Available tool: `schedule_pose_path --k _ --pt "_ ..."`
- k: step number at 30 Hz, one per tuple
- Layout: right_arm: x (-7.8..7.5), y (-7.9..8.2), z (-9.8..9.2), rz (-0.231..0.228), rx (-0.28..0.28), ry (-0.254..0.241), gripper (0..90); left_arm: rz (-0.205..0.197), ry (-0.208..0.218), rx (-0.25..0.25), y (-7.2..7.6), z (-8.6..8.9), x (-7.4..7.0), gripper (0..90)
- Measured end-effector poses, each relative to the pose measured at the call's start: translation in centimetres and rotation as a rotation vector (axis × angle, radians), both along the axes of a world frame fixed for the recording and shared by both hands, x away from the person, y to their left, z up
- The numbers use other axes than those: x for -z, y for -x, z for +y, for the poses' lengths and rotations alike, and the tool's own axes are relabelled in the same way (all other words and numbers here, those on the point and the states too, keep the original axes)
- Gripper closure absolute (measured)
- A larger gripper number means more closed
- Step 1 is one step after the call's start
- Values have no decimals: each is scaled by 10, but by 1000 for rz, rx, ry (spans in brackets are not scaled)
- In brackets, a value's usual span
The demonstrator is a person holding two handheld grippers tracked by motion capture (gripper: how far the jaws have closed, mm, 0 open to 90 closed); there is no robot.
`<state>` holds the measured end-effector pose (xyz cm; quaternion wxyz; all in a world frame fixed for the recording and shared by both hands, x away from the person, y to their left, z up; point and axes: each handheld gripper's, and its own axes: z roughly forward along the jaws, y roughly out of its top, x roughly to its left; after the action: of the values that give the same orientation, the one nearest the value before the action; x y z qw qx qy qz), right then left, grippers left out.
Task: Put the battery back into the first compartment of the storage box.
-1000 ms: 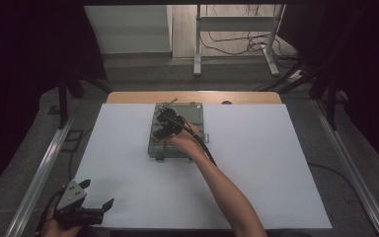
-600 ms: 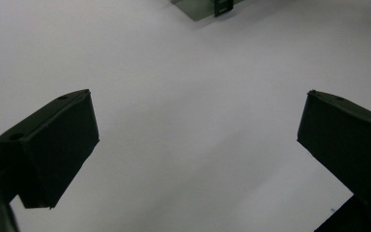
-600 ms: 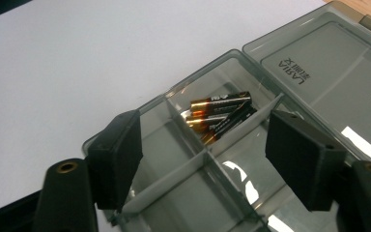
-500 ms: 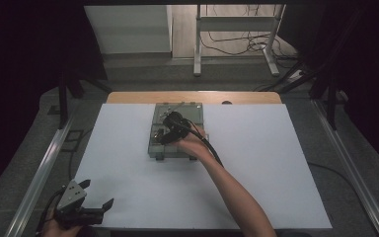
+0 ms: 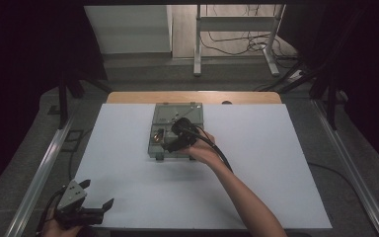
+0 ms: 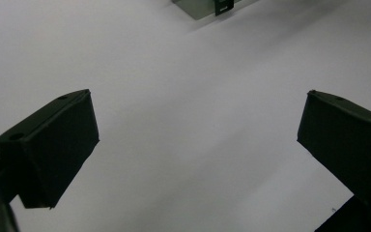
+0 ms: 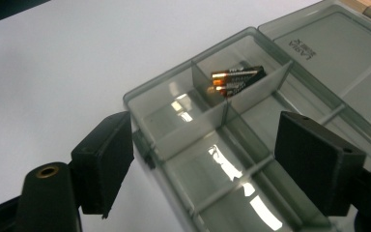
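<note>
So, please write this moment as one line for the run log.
right gripper: open, over compartment box | batteries: in far compartment | lid: open | left gripper: open, idle at table corner

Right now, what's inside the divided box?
The clear box holds batteries in one far compartment; the near compartments look empty. The right gripper hides part of the box.

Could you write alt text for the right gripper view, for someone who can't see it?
A clear grey compartment box lies open on a white table, with batteries in one far compartment. The right gripper stands open over its near edge.
</note>
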<state>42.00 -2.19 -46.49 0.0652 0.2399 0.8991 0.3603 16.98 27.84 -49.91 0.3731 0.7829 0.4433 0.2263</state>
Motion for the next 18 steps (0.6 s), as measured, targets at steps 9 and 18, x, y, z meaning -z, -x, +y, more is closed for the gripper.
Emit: schedule_pose_path --k 9,18 --pt "-2 17 -19 -15 -6 21 174 2 -1 -2 0 0 0 16" --pt "-2 32 -36 -14 -10 40 110 1 -3 -1 0 0 0 16"
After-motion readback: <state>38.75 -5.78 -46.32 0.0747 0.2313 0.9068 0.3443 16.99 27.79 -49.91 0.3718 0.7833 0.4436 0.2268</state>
